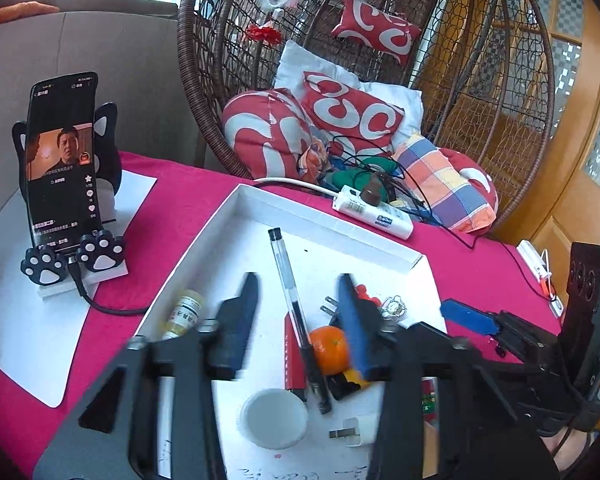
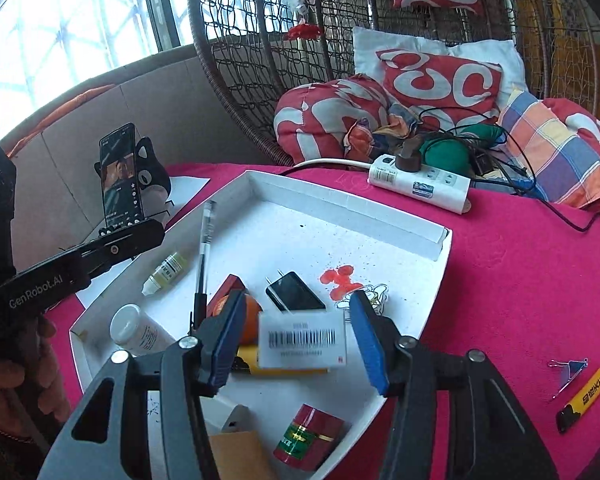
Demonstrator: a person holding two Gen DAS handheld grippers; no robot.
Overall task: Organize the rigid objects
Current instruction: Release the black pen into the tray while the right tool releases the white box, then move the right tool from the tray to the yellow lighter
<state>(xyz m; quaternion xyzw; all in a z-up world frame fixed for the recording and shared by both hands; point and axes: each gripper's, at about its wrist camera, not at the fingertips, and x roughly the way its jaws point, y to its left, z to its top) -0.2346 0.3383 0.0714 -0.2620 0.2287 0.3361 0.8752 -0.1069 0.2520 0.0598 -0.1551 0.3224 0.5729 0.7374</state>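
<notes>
I am watching the counter (image 2: 520,280) first: its pink cloth is carrying a white tray (image 2: 420,280) already crowded with small things, so any careless sweep risks knocking several at once.

In the right view, the right tongs (image 2: 300,336) are standing wide, with a white barcoded box (image 2: 302,340) between the pads and not visibly touching either; I am judging it loose or just released. If I am closing off-centre, the box could twist and tip onto the orange (image 2: 250,320) at its 9 o'clock, which would roll.

The left tongs (image 1: 296,320) are also spread wide, holding nothing, hovering over the pen (image 1: 292,300) and the orange. The pen is lying propped on the clutter, tip toward 12 o'clock; a nudge from either pad could flick it out of the tray.

Still outside the tray, at 4 o'clock on the cloth, are the lighter (image 2: 582,398) and clip (image 2: 570,372); the clip is small and thin enough to slip from the pads.
</notes>
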